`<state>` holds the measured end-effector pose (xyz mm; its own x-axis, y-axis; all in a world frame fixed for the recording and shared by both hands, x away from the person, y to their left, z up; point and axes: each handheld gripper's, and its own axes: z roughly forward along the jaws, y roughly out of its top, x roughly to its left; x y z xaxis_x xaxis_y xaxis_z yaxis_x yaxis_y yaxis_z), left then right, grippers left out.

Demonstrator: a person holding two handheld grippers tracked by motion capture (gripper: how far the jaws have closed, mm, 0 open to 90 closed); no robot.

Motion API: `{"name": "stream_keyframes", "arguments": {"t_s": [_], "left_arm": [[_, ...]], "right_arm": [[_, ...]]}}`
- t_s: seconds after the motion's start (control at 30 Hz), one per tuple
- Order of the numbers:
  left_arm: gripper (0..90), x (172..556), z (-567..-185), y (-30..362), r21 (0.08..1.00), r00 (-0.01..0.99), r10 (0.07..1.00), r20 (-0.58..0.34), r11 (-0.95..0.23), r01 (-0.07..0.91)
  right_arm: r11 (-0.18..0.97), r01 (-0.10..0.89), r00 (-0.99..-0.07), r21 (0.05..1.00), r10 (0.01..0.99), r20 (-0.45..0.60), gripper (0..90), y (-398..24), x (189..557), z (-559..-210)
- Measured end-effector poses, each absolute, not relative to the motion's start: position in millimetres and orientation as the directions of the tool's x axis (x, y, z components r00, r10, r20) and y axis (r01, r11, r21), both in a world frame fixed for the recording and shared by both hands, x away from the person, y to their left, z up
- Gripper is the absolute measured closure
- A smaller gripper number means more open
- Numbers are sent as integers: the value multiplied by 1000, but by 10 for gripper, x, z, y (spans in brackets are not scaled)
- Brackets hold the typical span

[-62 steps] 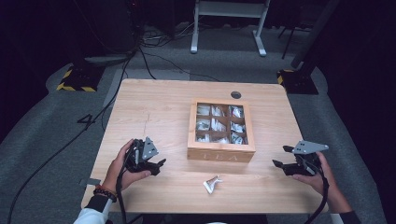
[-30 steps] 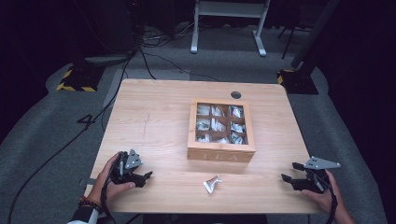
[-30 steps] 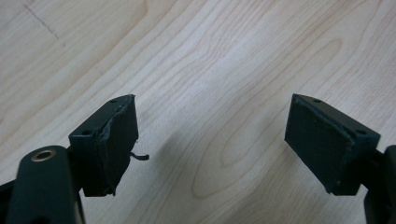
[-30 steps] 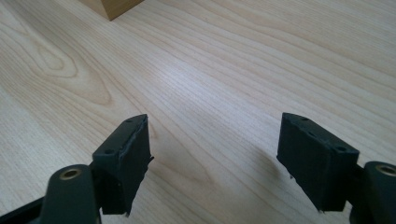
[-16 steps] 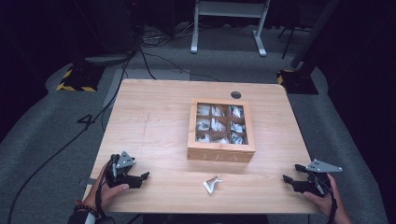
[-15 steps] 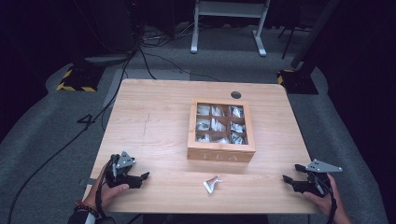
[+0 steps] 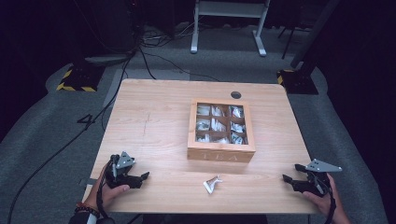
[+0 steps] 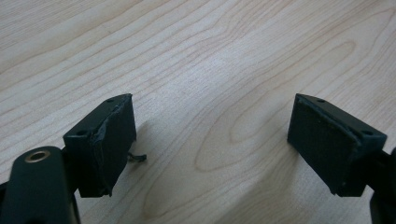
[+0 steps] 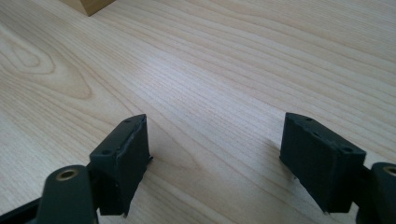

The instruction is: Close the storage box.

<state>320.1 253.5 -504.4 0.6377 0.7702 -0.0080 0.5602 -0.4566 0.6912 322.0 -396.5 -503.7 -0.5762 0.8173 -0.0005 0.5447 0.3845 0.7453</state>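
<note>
A wooden tea box [image 7: 219, 153] with a windowed lid stands right of the table's middle, and several white sachets [image 7: 217, 124] show in its compartments. One loose silvery sachet [image 7: 212, 183] lies on the wood in front of the box. My left gripper [image 7: 142, 178] rests low at the near left corner, pointing right, well left of the sachet. In its own view the left gripper [image 8: 212, 144] is open over bare wood. My right gripper [image 7: 286, 179] sits at the near right corner, pointing left. Its own view shows the right gripper [image 9: 215, 158] open, nothing between its jaws.
The light wooden table [image 7: 154, 121] has a cable hole [image 7: 236, 94] at the back. A corner of the box [image 9: 91, 4] shows far off in the right gripper view. Cables and stand bases lie on the grey floor beyond.
Both hands have drawn back toward the table's near edge, the left one outward to the left corner, the right one to the right corner. The box and loose sachet stayed put.
</note>
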Motion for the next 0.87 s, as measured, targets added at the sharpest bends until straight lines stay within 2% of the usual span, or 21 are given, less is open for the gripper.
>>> {"name": "stream_keyframes", "arguments": {"t_s": [0.87], "left_arm": [[158,3208,-5045,2531,691,634,773,-14,-451,565]], "right_arm": [[381,546,-574,746,819,2,239,-3962,3228,-5038]]}}
